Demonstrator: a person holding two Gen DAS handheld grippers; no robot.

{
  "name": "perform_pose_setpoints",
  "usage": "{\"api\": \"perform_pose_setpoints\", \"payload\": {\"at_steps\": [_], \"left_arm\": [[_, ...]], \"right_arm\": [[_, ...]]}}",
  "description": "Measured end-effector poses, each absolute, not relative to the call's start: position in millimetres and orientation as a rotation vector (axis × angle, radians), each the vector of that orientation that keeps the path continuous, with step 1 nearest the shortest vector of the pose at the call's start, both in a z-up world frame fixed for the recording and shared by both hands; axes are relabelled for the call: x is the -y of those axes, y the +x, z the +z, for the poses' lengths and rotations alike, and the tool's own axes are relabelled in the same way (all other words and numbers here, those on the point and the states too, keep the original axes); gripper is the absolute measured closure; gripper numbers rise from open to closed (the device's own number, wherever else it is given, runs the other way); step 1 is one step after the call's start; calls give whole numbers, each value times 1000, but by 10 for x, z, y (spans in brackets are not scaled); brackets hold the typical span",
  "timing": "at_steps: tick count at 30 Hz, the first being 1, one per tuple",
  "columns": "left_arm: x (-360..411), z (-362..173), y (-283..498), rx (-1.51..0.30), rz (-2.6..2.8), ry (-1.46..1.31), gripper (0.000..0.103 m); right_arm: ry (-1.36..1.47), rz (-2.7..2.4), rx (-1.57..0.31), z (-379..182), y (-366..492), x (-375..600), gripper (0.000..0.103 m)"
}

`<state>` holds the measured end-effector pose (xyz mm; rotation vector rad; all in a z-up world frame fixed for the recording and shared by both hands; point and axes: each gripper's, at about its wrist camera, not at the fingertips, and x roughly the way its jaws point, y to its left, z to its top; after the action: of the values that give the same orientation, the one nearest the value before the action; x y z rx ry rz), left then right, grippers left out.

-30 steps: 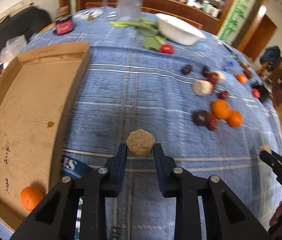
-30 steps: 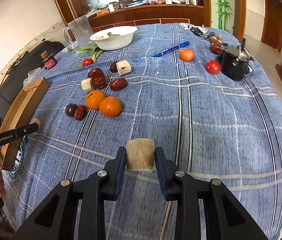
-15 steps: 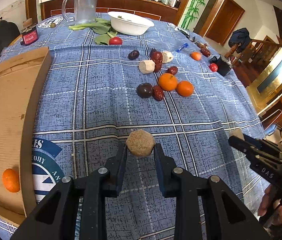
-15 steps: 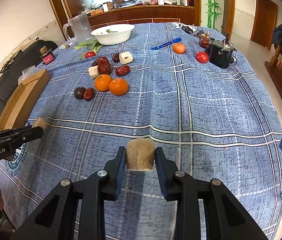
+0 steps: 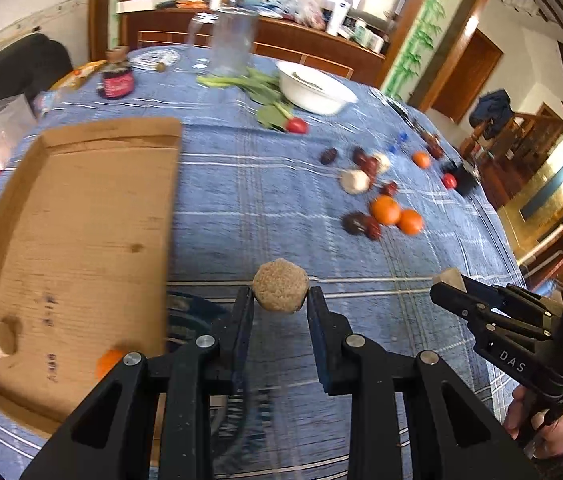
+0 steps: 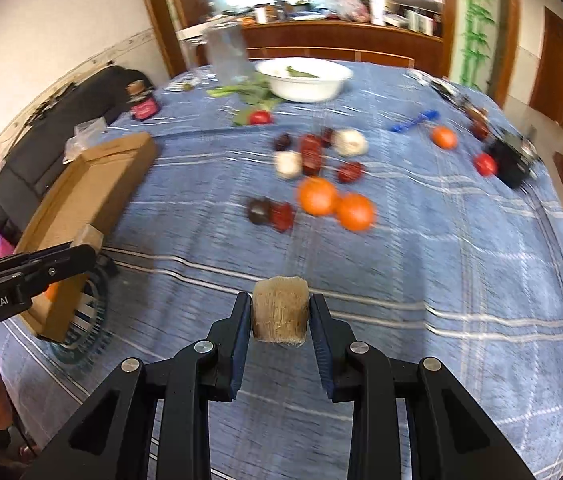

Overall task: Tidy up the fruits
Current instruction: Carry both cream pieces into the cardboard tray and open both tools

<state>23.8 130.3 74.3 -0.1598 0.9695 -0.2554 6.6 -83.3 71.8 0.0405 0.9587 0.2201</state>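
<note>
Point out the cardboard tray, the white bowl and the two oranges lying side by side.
cardboard tray (image 5: 81, 220), left wrist view, bare floor.
white bowl (image 6: 305, 88), right wrist view, outer wall.
two oranges (image 6: 317, 196), right wrist view, left orange's face.

The left gripper (image 5: 280, 300) tilts steeply down over the blue tablecloth (image 5: 265, 200), jaws clamped on a tan hexagonal chunk (image 5: 280, 286). The right gripper (image 6: 280, 310) tilts likewise above that cloth, pinching a fibrous beige chunk (image 6: 280, 310). A hand (image 5: 549, 428) grips its handle.
</note>
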Motion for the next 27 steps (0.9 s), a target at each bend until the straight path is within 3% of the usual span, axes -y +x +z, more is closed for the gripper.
{"api": "perform_pose_setpoints", "payload": {"at_steps": [16, 27], "left_arm": [[-2660, 724, 165, -948, 5, -213, 76], [-3160, 471, 310, -999, 91, -219, 76]], "right_arm": [[-92, 490, -913, 1010, 446, -701, 71], [-117, 601, -974, 686, 743, -1530, 71]]}}
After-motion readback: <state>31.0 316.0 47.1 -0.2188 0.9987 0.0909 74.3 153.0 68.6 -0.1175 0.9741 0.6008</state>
